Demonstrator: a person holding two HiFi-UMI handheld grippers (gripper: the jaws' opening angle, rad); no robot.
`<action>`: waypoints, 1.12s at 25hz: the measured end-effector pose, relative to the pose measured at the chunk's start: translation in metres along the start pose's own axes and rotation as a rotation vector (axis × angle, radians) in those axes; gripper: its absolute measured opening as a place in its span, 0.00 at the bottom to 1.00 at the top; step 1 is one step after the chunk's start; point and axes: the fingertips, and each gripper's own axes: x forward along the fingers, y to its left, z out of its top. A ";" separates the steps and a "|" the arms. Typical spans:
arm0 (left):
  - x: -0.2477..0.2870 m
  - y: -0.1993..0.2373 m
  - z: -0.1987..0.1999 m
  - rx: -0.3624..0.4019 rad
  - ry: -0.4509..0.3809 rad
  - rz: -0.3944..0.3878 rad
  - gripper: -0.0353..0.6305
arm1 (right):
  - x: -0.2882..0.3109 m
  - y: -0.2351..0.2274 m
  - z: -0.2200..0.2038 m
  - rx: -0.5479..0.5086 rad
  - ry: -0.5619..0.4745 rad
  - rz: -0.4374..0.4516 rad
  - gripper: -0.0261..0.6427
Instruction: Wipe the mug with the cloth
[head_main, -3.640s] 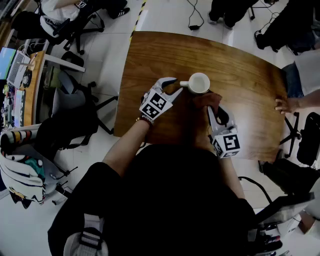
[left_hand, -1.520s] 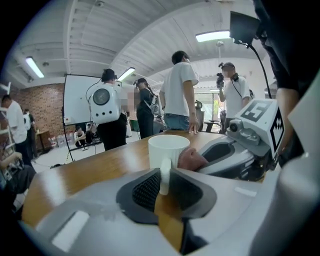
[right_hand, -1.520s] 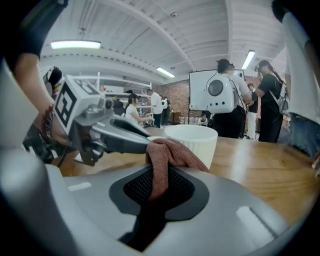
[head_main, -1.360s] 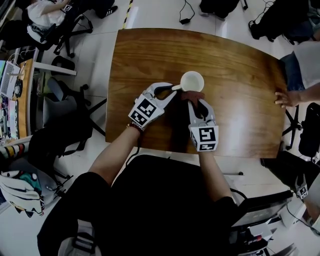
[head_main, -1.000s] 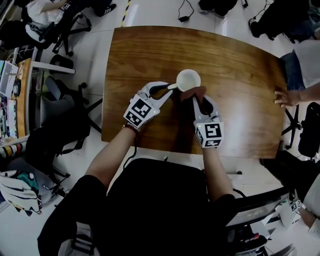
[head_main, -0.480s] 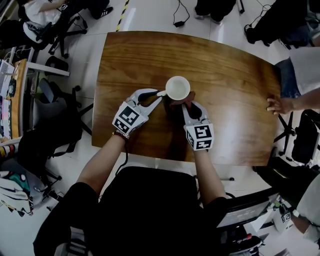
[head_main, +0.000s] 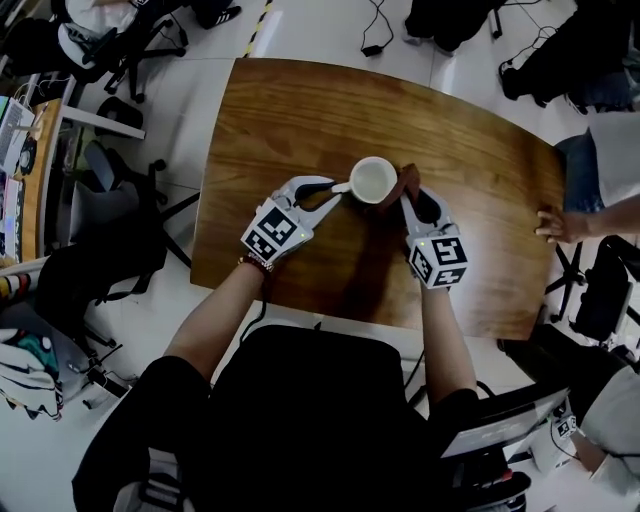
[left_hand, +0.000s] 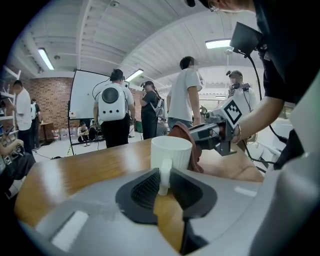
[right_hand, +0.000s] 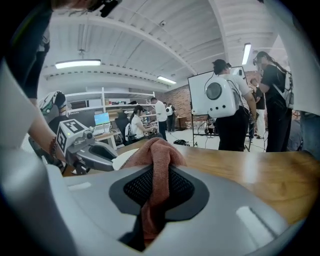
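Observation:
A white mug (head_main: 373, 180) stands upright on the wooden table (head_main: 290, 110). My left gripper (head_main: 335, 190) is shut on the mug's handle (left_hand: 164, 176) from the left. My right gripper (head_main: 405, 192) is shut on a reddish-brown cloth (head_main: 407, 182) and holds it against the mug's right side. In the left gripper view the cloth (left_hand: 186, 142) drapes beside the mug (left_hand: 170, 152), with the right gripper (left_hand: 197, 134) behind it. In the right gripper view the cloth (right_hand: 154, 177) bunches between the pads and hides most of the mug (right_hand: 124, 157); the left gripper (right_hand: 116, 156) is at left.
A person's hand (head_main: 553, 224) rests on the table's right edge. Office chairs (head_main: 110, 190) and desks stand to the left of the table. Several people (left_hand: 116, 115) stand farther back in the room. Cables (head_main: 382, 30) lie on the floor beyond the table.
My right gripper with the cloth has moved from the mug's near side round to its right side. The left gripper has kept its hold on the handle.

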 end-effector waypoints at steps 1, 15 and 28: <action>0.000 0.002 0.001 -0.006 -0.003 0.004 0.16 | 0.003 -0.002 -0.001 -0.002 0.012 0.018 0.13; -0.003 0.054 0.003 -0.087 -0.026 0.058 0.16 | 0.036 0.015 -0.035 -0.086 0.178 0.192 0.13; 0.025 0.080 0.015 -0.109 -0.027 0.075 0.15 | 0.033 0.006 0.012 -0.084 0.054 0.250 0.13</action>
